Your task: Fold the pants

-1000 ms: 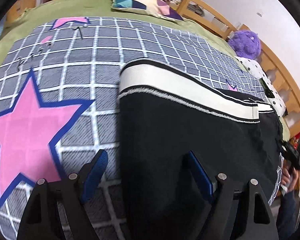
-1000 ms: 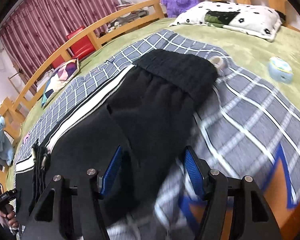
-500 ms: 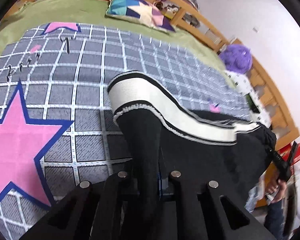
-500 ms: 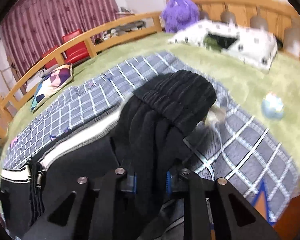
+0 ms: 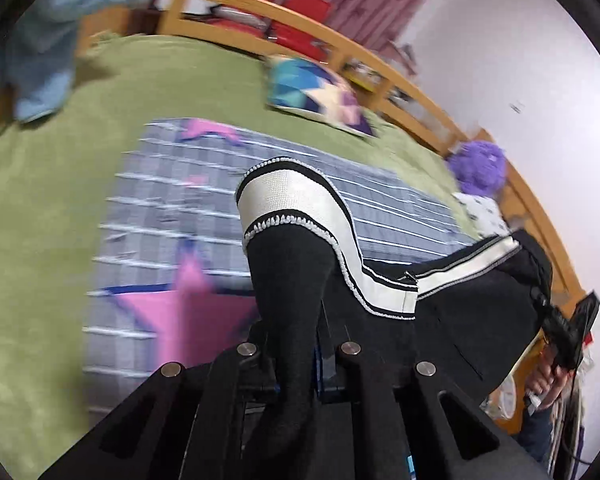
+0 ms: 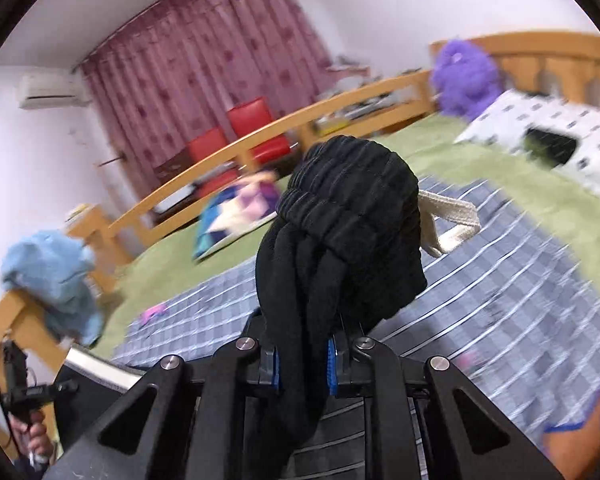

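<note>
**Asker:** Left gripper (image 5: 296,364) first: what does its own camera show?

**Describer:** Its jaws are clamped on a bunched fold of the black pants (image 5: 292,280), low in the middle of the picture. The cloth rises toward twelve o'clock and ends in a leg hem with a white band (image 5: 296,196). A white side stripe runs off toward three o'clock, where the rest of the garment hangs stretched in the air. Below, at nine o'clock, lies a grey checked blanket (image 5: 172,208) with pink stars, on a green bed cover (image 5: 40,208).

**Asker:** And the right gripper's camera?

**Describer:** The right gripper (image 6: 302,364) is also closed, pinching black cloth between blue pads. The gathered waistband (image 6: 352,200) bulges toward twelve o'clock, with a white drawstring (image 6: 452,220) trailing toward two o'clock. The blanket shows at four o'clock. At eight o'clock, a hand holds the other gripper.

**Asker:** How far along is the folding?

**Describer:** Early, I judge. Both ends are gripped and lifted clear of the bed. No fold across the length shows. Bringing hem to waistband and laying the pants flat is still to do.
</note>
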A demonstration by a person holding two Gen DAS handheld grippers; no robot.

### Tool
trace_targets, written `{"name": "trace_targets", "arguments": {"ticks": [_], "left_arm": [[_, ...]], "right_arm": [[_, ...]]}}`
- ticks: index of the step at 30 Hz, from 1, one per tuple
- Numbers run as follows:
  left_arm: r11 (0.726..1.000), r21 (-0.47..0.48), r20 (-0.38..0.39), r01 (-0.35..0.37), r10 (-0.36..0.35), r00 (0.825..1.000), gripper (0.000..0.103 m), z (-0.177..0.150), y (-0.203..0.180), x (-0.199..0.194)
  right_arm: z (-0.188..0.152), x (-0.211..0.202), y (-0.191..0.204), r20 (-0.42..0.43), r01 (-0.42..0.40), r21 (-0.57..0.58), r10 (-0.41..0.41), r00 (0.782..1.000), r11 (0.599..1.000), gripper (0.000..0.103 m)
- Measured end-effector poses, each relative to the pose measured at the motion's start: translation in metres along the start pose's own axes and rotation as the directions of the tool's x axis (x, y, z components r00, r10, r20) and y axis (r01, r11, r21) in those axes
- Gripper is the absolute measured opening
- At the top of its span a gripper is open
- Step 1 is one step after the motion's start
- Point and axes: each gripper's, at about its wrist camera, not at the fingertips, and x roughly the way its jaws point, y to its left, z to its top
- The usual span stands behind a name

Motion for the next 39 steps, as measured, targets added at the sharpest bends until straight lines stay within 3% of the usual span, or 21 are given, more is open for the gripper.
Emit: {"name": "trace_targets", "arguments": {"ticks": [3, 5, 7, 8, 10, 12, 14, 16, 22, 23, 25, 27, 29, 30, 31, 32, 35, 36, 39], "left_arm": [[0.994, -0.029, -0.043, -0.103, 0.102, 0.994, 0.013, -0.011, 0.038, 0.01], [0.982, -0.046, -0.102, -0.185, 0.179, 0.979, 0.018, -0.023, 0.059, 0.035], [0.956, -0.03, -0.135, -0.292, 0.286, 0.949, 0.031, -0.034, 0.07, 0.053], [0.935, 0.002, -0.15, -0.355, 0.352, 0.924, 0.038, -0.04, 0.071, 0.061], [0.92, 0.059, -0.137, -0.387, 0.391, 0.91, 0.042, -0.048, 0.065, 0.061], [0.904, 0.104, -0.102, -0.415, 0.424, 0.9, 0.052, -0.053, 0.058, 0.054], [0.902, 0.123, -0.06, -0.413, 0.422, 0.905, 0.054, -0.056, 0.045, 0.042], [0.907, 0.118, -0.02, -0.403, 0.408, 0.913, 0.062, -0.055, 0.032, 0.03], [0.958, 0.119, 0.079, -0.259, 0.251, 0.965, 0.07, -0.058, -0.019, 0.019], [0.964, 0.115, 0.075, -0.239, 0.232, 0.97, 0.071, -0.061, -0.026, 0.025], [0.97, 0.14, 0.023, -0.2, 0.199, 0.98, 0.071, -0.073, -0.037, 0.047], [0.958, 0.19, -0.035, -0.214, 0.224, 0.974, 0.071, -0.095, -0.049, 0.081], [0.945, 0.236, -0.089, -0.226, 0.252, 0.964, 0.071, -0.117, -0.056, 0.112], [0.928, 0.268, -0.059, -0.26, 0.285, 0.957, 0.079, -0.124, -0.062, 0.119], [0.909, 0.305, -0.011, -0.283, 0.3, 0.954, 0.081, -0.128, -0.07, 0.121], [0.905, 0.329, -0.011, -0.269, 0.289, 0.957, 0.081, -0.13, -0.076, 0.124], [0.948, 0.279, -0.09, -0.156, 0.187, 0.978, 0.081, -0.116, -0.077, 0.115], [0.96, 0.251, -0.09, -0.122, 0.148, 0.985, 0.081, -0.112, -0.074, 0.106], [0.967, 0.208, -0.014, -0.149, 0.155, 0.988, 0.081, -0.101, -0.063, 0.075]], "right_arm": [[-0.039, 0.036, 0.003, -0.11, -0.025, -0.013, 0.024, 0.994, 1.0, 0.017], [-0.07, 0.065, -0.008, -0.211, 0.028, -0.019, -0.031, 0.977, 0.999, 0.019], [-0.094, 0.083, -0.03, -0.278, 0.122, -0.024, -0.124, 0.953, 0.992, 0.024], [-0.104, 0.088, -0.043, -0.318, 0.152, -0.008, -0.146, 0.937, 0.988, 0.031], [-0.118, 0.083, -0.066, -0.382, 0.128, 0.071, -0.092, 0.92, 0.989, 0.032], [-0.118, 0.062, -0.069, -0.346, 0.154, 0.039, -0.131, 0.929, 0.987, 0.052], [-0.115, 0.046, -0.065, -0.298, 0.176, -0.022, -0.175, 0.938, 0.984, 0.06], [-0.111, 0.041, -0.066, -0.28, 0.163, -0.009, -0.159, 0.947, 0.987, 0.063], [-0.117, 0.091, -0.087, -0.31, 0.168, 0.211, -0.097, 0.946, 0.963, 0.068], [-0.12, 0.099, -0.091, -0.306, 0.168, 0.258, -0.084, 0.948, 0.952, 0.066], [-0.117, 0.099, -0.085, -0.259, 0.173, 0.256, -0.105, 0.96, 0.951, 0.052], [-0.106, 0.089, -0.072, -0.206, 0.147, 0.158, -0.113, 0.972, 0.977, 0.045], [-0.096, 0.07, -0.065, -0.153, 0.084, 0.116, -0.065, 0.986, 0.99, 0.045], [-0.094, 0.066, -0.064, -0.151, 0.072, 0.112, -0.055, 0.987, 0.991, 0.046], [-0.095, 0.066, -0.064, -0.169, 0.081, 0.104, -0.063, 0.984, 0.991, 0.048], [-0.097, 0.071, -0.065, -0.214, 0.107, 0.077, -0.089, 0.973, 0.991, 0.05], [-0.106, 0.083, -0.071, -0.389, 0.183, -0.028, -0.18, 0.904, 0.983, 0.051], [-0.108, 0.074, -0.071, -0.396, 0.178, -0.054, -0.184, 0.9, 0.983, 0.051], [-0.104, 0.041, -0.053, -0.349, 0.209, -0.15, -0.25, 0.903, 0.966, 0.051]]}}
